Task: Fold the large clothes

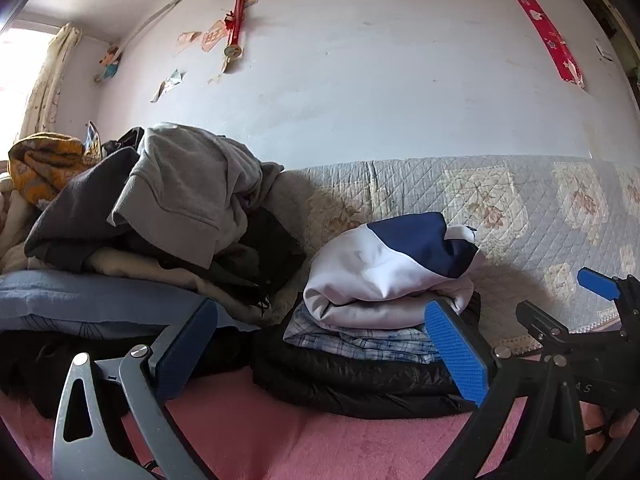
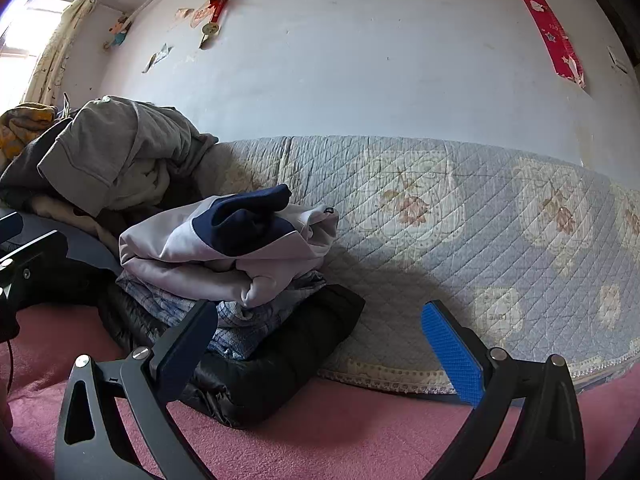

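A folded stack stands on the pink bed cover (image 1: pixel 280 440): a white and navy jacket (image 1: pixel 384 276) on top, a blue plaid shirt (image 1: pixel 360 342) under it, a black quilted jacket (image 1: pixel 352 380) at the bottom. The stack also shows in the right wrist view, with the white and navy jacket (image 2: pixel 224 240) on top. A heap of unfolded clothes topped by a grey sweatshirt (image 1: pixel 180 192) lies to the left. My left gripper (image 1: pixel 320 344) is open and empty, just in front of the stack. My right gripper (image 2: pixel 320 340) is open and empty, to the right of the stack; it also shows in the left wrist view (image 1: pixel 560 300).
A quilted floral cover (image 2: pixel 460 216) runs along the white wall (image 2: pixel 360 60) behind the stack. A yellow patterned blanket (image 1: pixel 44 164) and a curtained window (image 1: pixel 24 64) are at the far left. A blue-grey cloth (image 1: pixel 80 296) lies under the heap.
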`<move>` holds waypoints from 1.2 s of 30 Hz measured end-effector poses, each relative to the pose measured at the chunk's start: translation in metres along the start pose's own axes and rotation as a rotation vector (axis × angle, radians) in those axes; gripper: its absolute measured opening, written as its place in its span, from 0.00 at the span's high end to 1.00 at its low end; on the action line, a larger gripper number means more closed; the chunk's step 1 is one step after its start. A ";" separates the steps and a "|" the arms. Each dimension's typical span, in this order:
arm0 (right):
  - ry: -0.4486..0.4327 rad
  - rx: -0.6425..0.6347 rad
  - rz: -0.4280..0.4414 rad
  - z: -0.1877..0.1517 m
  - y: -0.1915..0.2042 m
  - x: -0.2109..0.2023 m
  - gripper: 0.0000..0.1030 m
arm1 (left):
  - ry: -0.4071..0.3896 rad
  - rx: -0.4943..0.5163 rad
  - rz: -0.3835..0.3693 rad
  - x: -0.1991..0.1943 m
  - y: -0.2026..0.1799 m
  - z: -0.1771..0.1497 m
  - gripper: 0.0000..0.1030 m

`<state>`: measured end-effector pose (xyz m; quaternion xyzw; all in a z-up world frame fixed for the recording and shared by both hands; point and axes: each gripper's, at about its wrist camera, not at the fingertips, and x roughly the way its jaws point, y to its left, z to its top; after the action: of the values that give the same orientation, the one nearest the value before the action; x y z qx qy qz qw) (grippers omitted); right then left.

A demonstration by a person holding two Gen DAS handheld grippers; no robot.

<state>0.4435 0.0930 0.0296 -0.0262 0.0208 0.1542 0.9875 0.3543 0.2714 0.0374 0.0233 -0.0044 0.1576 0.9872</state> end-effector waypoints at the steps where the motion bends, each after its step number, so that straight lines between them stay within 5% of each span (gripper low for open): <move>1: -0.002 0.001 0.002 0.000 0.000 -0.001 0.00 | -0.003 0.002 -0.002 0.000 0.000 0.000 0.00; 36: -0.005 0.022 -0.010 -0.001 -0.001 0.002 0.00 | -0.023 0.029 -0.014 -0.007 -0.007 0.000 0.00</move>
<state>0.4461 0.0924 0.0282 -0.0150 0.0201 0.1493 0.9885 0.3501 0.2632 0.0375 0.0393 -0.0132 0.1503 0.9878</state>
